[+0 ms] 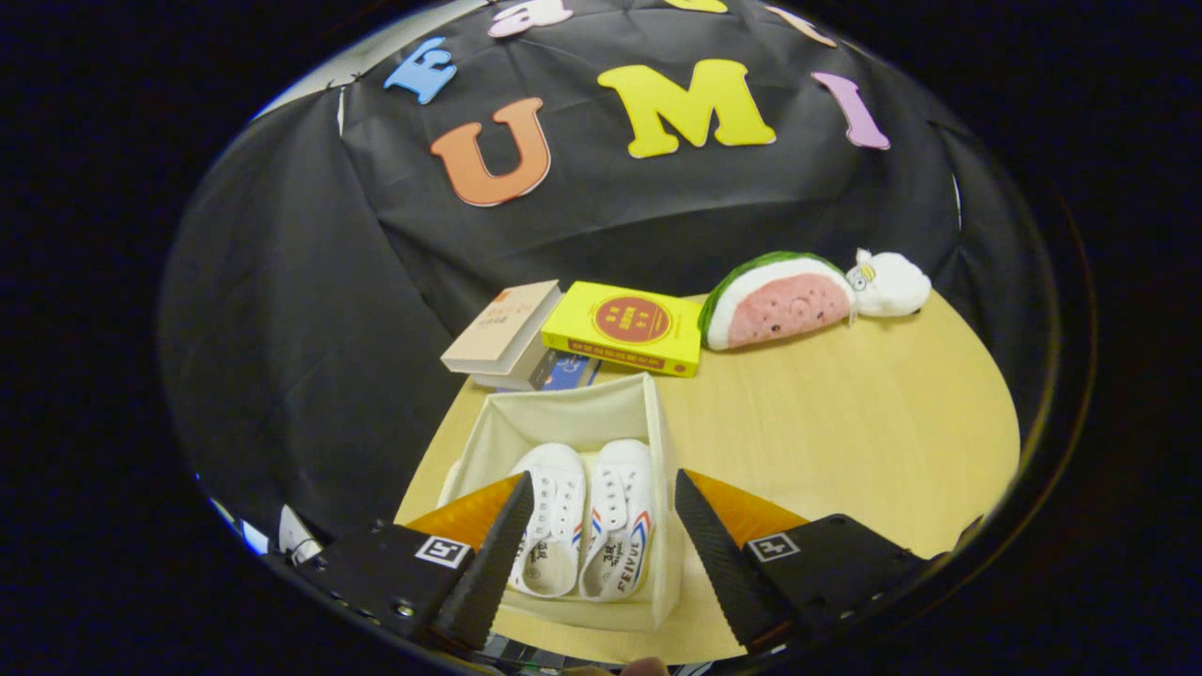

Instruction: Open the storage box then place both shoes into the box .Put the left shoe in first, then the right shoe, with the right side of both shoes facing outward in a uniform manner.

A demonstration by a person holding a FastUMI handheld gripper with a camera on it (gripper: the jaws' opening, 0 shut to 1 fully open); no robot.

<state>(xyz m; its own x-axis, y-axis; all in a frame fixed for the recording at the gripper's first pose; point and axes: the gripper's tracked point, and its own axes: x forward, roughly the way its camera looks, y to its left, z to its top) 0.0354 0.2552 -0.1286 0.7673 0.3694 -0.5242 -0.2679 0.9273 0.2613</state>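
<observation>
Our gripper hung with jaws spread and empty; between them lay both white shoes inside the open storage box.

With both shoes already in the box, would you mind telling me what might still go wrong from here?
1. The open gripper straddles the shoes and the box's right wall; pulling back carelessly could snag that soft wall and drag the box.
2. The shoes sit tightly side by side, so a knock from a finger might tip one and spoil the uniform facing.
</observation>
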